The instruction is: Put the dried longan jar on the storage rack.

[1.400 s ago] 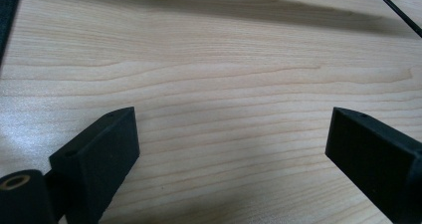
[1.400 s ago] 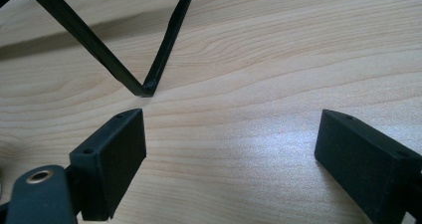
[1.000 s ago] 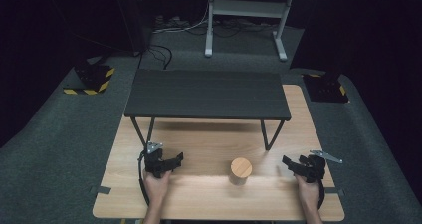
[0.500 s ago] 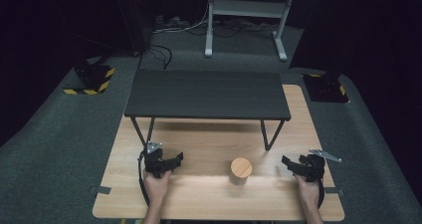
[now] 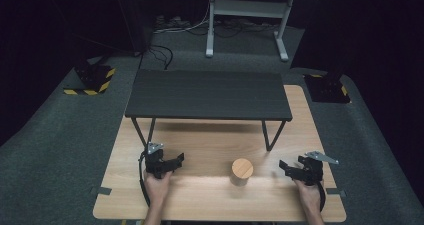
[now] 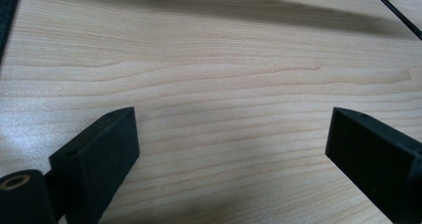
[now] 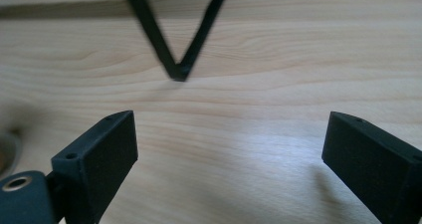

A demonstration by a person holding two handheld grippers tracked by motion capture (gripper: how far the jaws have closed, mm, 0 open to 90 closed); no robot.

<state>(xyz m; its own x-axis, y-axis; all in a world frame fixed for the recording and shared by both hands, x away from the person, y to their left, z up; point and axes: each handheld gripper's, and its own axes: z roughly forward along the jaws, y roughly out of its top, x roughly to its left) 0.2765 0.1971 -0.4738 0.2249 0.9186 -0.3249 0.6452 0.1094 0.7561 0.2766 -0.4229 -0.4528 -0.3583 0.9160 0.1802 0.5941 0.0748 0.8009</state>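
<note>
Your left gripper (image 5: pixel 176 159) rests on the tabletop (image 5: pixel 215 205) near its front-left corner, and your right gripper (image 5: pixel 284 166) sits near the front-right corner, each with your hand behind it. Both have their fingers spread wide apart with nothing between them; the left gripper view and the right gripper view show bare wood in the gap. That looks like a ready stance: both tools are parked low and open, so either one can go for the target.

The wooden cylinder (image 5: pixel 241 172) stands upright near the front edge, between your two grippers and closer to your right one, touching neither. It is out in the open, in front of the black shelf (image 5: pixel 207 93) that spans the back half on thin legs (image 7: pixel 174 59), so nothing blocks a side approach. Your right gripper has the shorter reach, and its opening seems wide enough to take the cylinder.
</note>
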